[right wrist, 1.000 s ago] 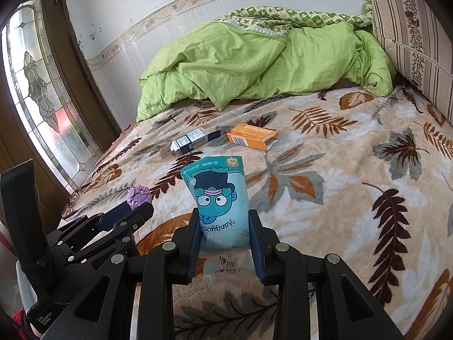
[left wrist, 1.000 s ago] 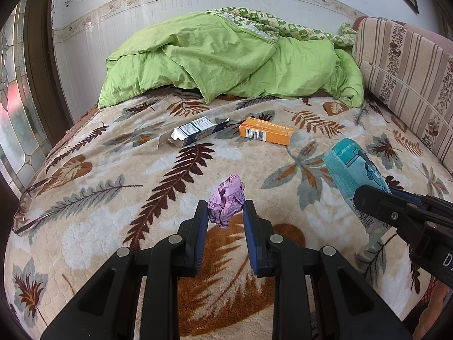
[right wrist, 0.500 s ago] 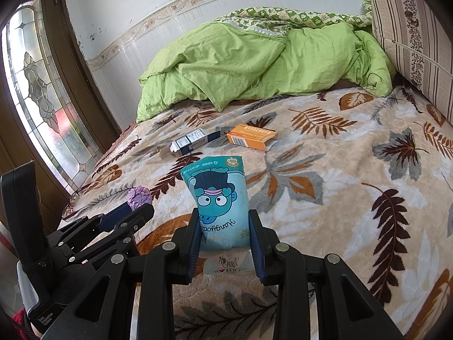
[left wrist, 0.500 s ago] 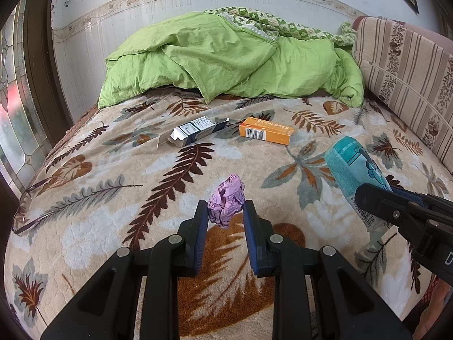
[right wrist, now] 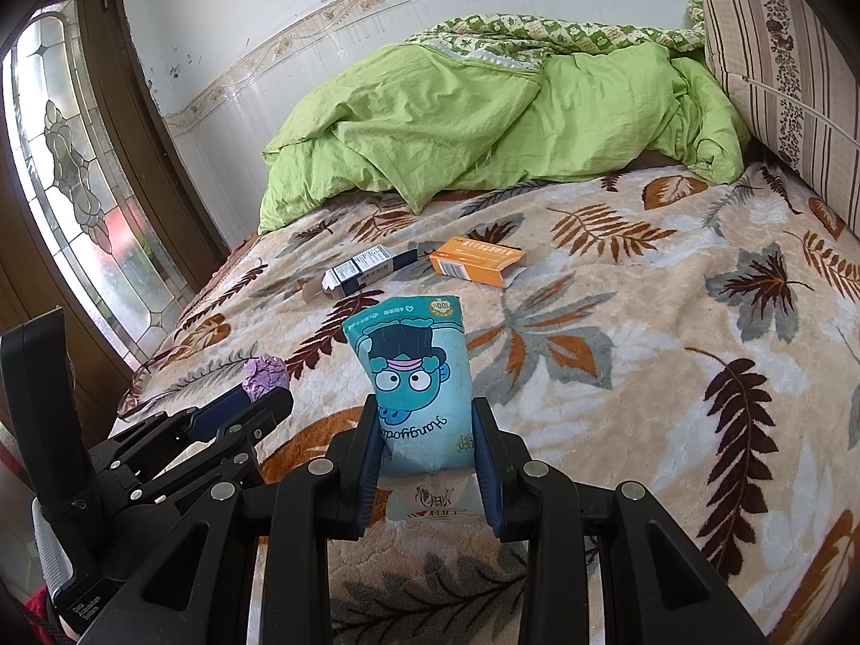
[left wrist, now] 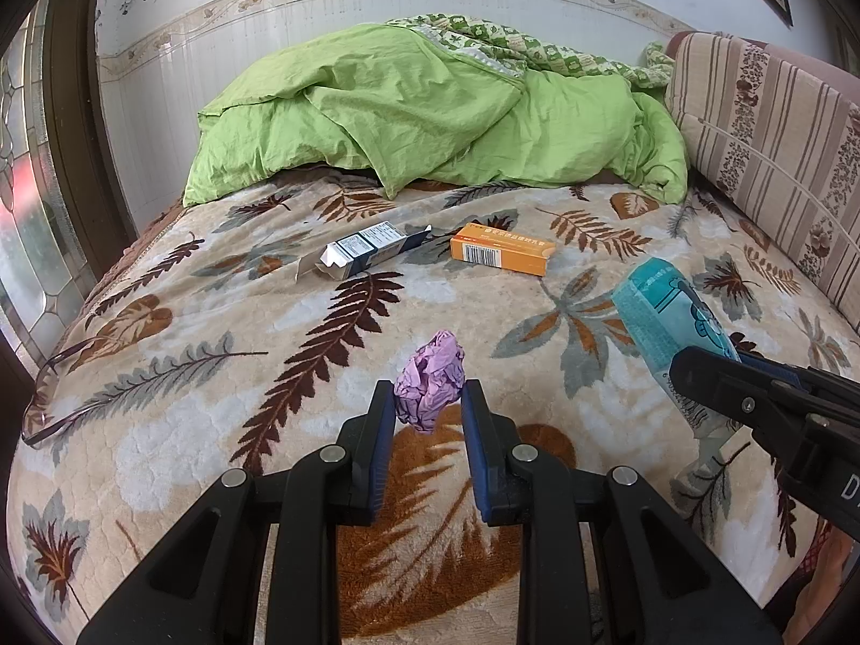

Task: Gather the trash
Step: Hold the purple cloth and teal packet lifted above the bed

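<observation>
Left gripper (left wrist: 422, 403) pinching purple wad (left wrist: 430, 380) above blanket (left wrist: 177, 430). Right gripper (right wrist: 427, 419) clamping teal pouch (right wrist: 416, 371). Two boxes lying beyond both grippers: white-blue box (left wrist: 365, 255), orange box (left wrist: 502, 255).

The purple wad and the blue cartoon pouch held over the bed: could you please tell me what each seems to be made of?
The purple wad looks like thin tissue or soft paper, matte, going by its many fine crumples; thin plastic film cannot be ruled out. The blue cartoon pouch looks like printed plastic film with a slight sheen, smooth with soft dents and a flat sealed top edge.
</observation>
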